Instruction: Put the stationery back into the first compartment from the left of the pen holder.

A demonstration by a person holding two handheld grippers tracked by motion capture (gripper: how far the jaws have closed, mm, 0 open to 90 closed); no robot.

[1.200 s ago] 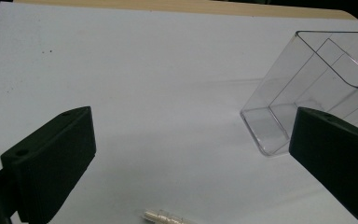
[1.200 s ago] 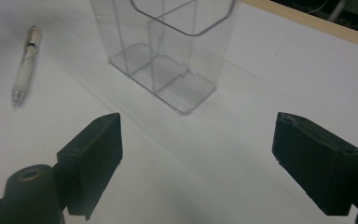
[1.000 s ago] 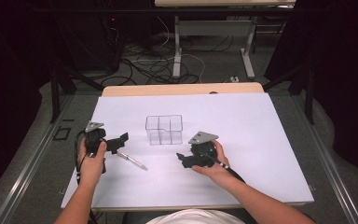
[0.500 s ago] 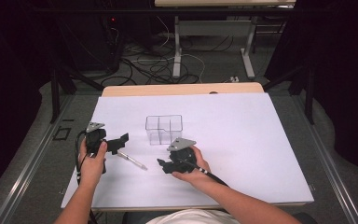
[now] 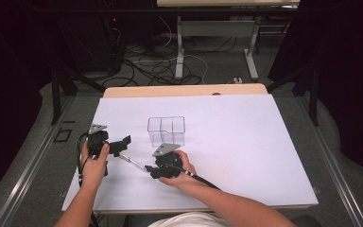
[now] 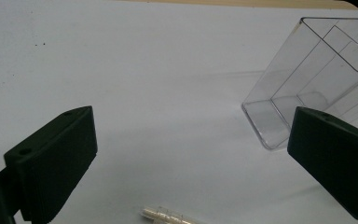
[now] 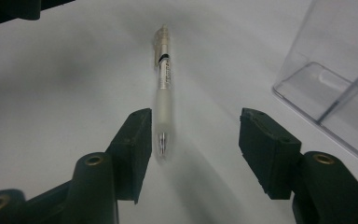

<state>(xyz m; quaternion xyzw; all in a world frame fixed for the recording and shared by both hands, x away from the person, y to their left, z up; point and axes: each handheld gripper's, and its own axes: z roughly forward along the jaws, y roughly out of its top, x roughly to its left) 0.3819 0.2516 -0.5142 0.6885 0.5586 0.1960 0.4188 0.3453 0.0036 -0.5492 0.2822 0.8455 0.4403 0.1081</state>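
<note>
Desk (image 5: 246, 142) space is wide, so the clear box (image 5: 166, 130) can be left alone. The pen (image 7: 164, 88) lies flat just before it, its tip between the closing, not yet gripping right tongs (image 7: 193, 137); these should be centred first. The left tongs (image 6: 191, 154) gape empty.

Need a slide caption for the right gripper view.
Right gripper closing around pen tip on white table, clear box beside.

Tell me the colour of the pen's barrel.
The pen is translucent white with black markings, clearest in the right gripper view.
</note>
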